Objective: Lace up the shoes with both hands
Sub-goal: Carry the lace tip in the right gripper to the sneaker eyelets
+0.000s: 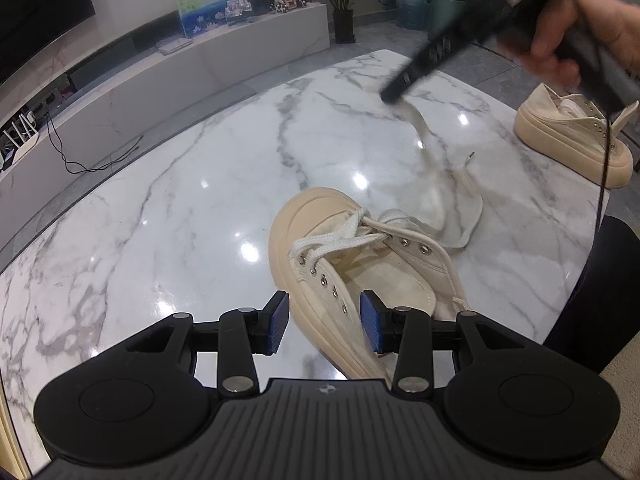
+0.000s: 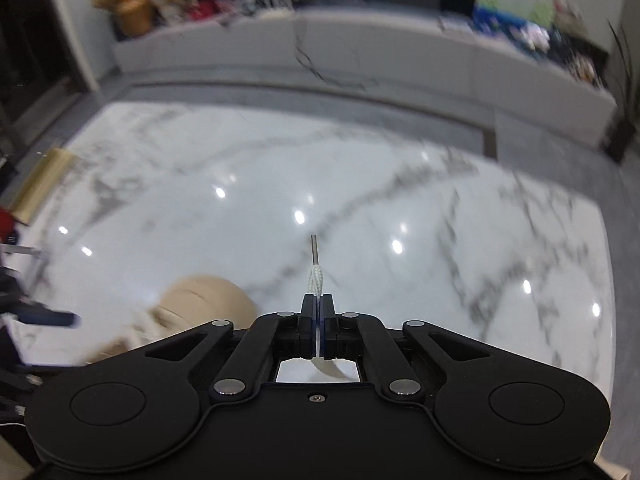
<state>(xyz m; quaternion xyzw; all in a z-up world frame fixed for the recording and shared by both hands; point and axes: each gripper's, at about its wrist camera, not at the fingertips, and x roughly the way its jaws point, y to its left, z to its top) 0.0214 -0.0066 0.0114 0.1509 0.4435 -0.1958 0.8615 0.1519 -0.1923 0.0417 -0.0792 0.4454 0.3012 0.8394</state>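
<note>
Left hand-held gripper (image 1: 323,322) pinches the near shoe (image 1: 360,272) by its eyelet-side wall and sole. Shoe sits mid-bench (image 1: 160,220), wide bare marble beyond it. Right hand-held gripper (image 2: 318,324) pressed together on the lace (image 2: 316,280), tip protruding. Only the left view shows second shoe (image 1: 572,136) near the bench's far-right edge.

Lighting: bright, even, indoor. Glare: small white ceiling-light spots across the glossy marble table (image 1: 160,208). Distortion: strong fisheye bending at edges. Blur: heavy motion smear throughout right wrist view; left view sharp, except the blurred right gripper (image 1: 394,96).
</note>
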